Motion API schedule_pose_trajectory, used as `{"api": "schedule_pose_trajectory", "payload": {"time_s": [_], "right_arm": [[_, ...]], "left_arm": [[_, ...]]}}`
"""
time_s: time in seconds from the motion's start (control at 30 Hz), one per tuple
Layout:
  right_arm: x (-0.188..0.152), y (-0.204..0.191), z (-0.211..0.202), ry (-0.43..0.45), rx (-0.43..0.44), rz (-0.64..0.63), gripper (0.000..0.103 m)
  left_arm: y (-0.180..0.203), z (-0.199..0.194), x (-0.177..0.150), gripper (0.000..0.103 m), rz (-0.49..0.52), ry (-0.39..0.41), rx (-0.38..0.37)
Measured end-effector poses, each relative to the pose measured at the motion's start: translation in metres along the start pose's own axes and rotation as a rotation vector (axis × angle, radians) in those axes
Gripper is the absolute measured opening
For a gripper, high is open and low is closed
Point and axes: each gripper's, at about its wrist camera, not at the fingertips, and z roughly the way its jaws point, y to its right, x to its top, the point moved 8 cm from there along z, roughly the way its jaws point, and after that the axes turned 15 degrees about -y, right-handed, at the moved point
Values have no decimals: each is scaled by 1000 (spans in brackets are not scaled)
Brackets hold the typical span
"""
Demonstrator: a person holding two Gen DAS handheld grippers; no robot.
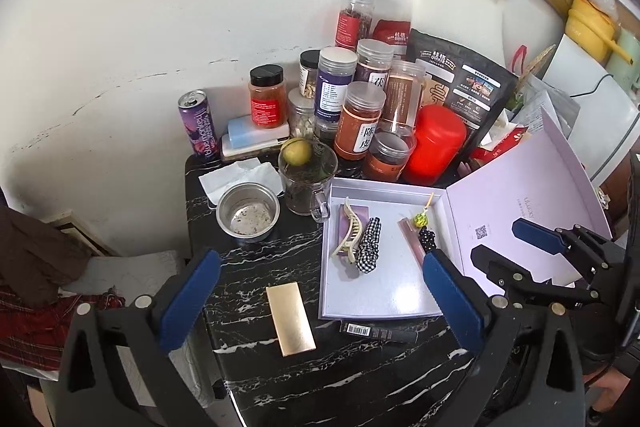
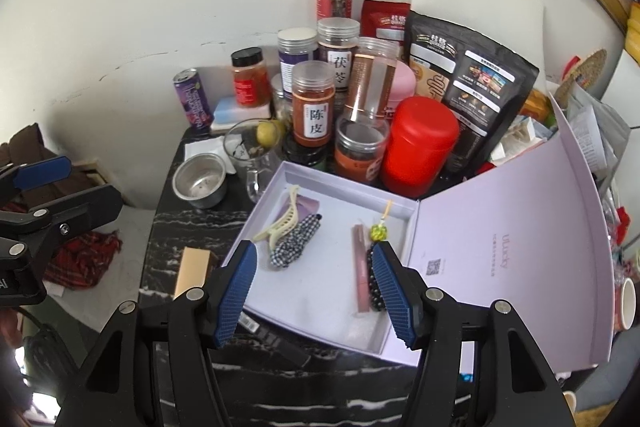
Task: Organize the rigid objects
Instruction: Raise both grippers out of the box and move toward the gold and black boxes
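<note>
An open lilac box (image 1: 384, 291) (image 2: 320, 311) lies on the black marble table, lid hinged up to the right. Inside lie a cream hair claw (image 1: 349, 239) (image 2: 280, 223), a checked scrunchie (image 1: 368, 245) (image 2: 294, 243), a pink stick (image 1: 412, 239) (image 2: 360, 267) and a green bead charm (image 1: 421, 219) (image 2: 378, 231). A gold flat case (image 1: 290, 318) (image 2: 193, 273) and a black barcoded tube (image 1: 378, 331) (image 2: 276, 341) lie on the table outside the box. My left gripper (image 1: 320, 303) is open and empty above the gold case. My right gripper (image 2: 316, 295) is open and empty over the box front.
Jars, a red canister (image 1: 436, 145), a black pouch (image 1: 464, 83) and a purple can (image 1: 198, 125) crowd the table's back. A steel cup (image 1: 247, 213) and a glass mug (image 1: 308, 183) with a lime stand left of the box. The table edge drops off at left.
</note>
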Motion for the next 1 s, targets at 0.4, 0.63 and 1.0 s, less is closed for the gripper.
{"api": "schedule_pose_trajectory", "payload": {"time_s": [0.4, 0.63, 1.0], "right_arm": [[-24, -31, -19, 11, 26, -42, 64], [-43, -51, -15, -15, 53, -65, 64], [-73, -73, 0, -68, 103, -92, 64]], "left_arm": [[-20, -24, -36, 103, -44, 1, 18], [-36, -24, -61, 103, -90, -16, 19], [-45, -11, -89, 103, -110, -67, -1]]}}
